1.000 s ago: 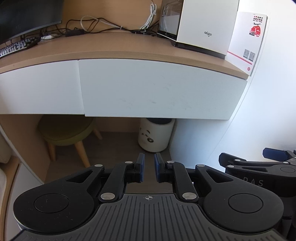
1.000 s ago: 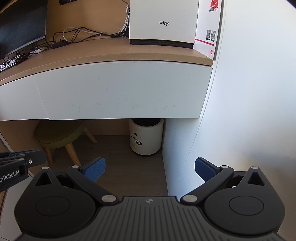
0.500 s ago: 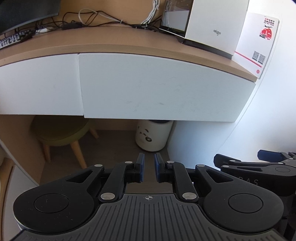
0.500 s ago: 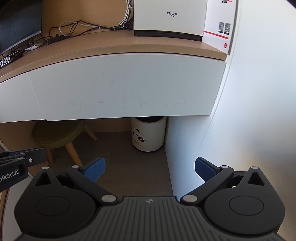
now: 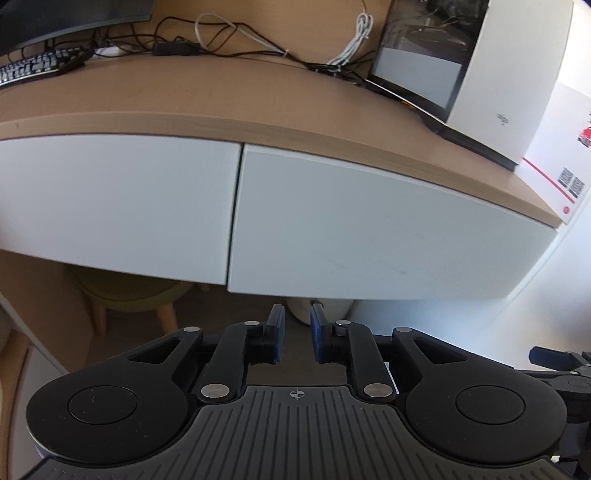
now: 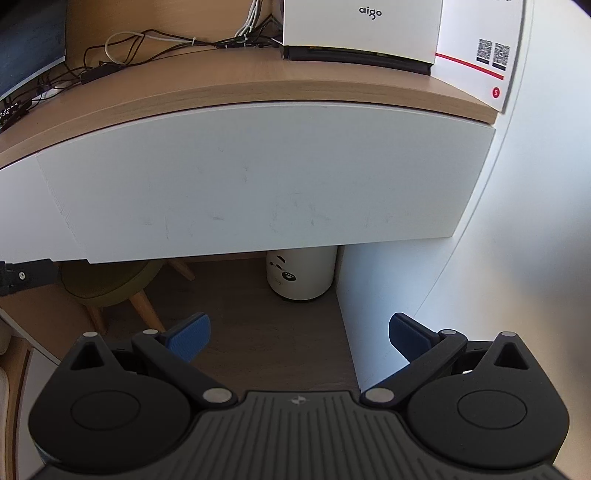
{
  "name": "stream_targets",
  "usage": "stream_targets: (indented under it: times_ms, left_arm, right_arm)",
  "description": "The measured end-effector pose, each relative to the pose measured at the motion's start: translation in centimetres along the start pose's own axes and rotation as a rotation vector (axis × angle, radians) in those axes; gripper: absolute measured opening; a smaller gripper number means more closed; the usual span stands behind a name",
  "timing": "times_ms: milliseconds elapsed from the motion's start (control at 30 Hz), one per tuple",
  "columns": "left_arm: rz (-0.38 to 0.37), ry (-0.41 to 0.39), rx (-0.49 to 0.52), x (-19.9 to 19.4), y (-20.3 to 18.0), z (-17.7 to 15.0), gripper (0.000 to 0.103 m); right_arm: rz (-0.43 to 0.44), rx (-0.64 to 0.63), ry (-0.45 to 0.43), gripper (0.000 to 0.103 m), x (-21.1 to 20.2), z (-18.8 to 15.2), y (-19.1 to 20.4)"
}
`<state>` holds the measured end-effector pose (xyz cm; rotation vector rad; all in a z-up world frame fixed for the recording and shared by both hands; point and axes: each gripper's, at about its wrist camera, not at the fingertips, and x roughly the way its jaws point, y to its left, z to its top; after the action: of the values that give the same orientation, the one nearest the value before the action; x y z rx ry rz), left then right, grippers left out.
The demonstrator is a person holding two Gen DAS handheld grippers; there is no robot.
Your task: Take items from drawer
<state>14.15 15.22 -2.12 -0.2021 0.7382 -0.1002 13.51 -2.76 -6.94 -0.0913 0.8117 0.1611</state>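
Left gripper [image 5: 297, 338]: jaws narrow, a slim gap between the blue pads, nothing in it; they have just been opening a little. It sits just below the drawer's lower edge.
Left-hand drawer [image 5: 114, 199]: flat white front, matt, shut.
Drawer [image 5: 388, 236]: the task's thing, right of the seam under the tabletop [image 5: 229, 99], fully shut, so the items inside are hidden. Smooth white panel, rigid, faintly scuffed, no handle or knob to be seen.
Handling: likely stiff and fairly heavy on its runners, and the slick face gives no purchase; I judge the bottom lip, open underneath, to be the place to hook and pull.
Stool [image 6: 110, 284]: olive padded seat, splayed wooden legs, on the floor below.
Bin [image 6: 301, 273]: white, round, glossy, with a small panda print, below the drawer.
Right gripper [image 6: 299, 334]: jaws wide, empty, facing the drawer front.
White box [image 6: 364, 26]: hard, square-edged, on the tabletop above.
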Motion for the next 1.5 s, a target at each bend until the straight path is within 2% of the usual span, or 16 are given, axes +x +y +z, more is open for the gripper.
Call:
stream_targets:
  times_ms: [333, 633, 1200, 1300, 1500]
  left_arm:
    - [0.029, -0.003, -0.009, 1.7, 1.0, 1.7, 0.017]
    - [0.08, -0.019, -0.017, 2.3, 1.5, 2.9, 0.017]
    - [0.045, -0.094, 0.001, 1.4, 0.8, 6.0, 0.017]
    - [0.013, -0.133, -0.028, 0.9, 1.3, 6.1, 0.017]
    - [-0.026, -0.235, -0.172, 0.2, 3.4, 6.8, 0.017]
  right_arm:
    - [0.033, -0.044, -0.008, 0.103, 1.7, 2.4, 2.1]
    - [0.05, -0.042, 0.019, 0.103, 4.4, 3.5, 1.5]
    - [0.04, -0.031, 0.009, 0.103, 4.6, 4.3, -0.1]
    - [0.034, -0.029, 0.009, 0.103, 4.6, 4.3, -0.3]
    - [0.023, -0.02, 0.005, 0.103, 4.9, 4.6, -0.6]
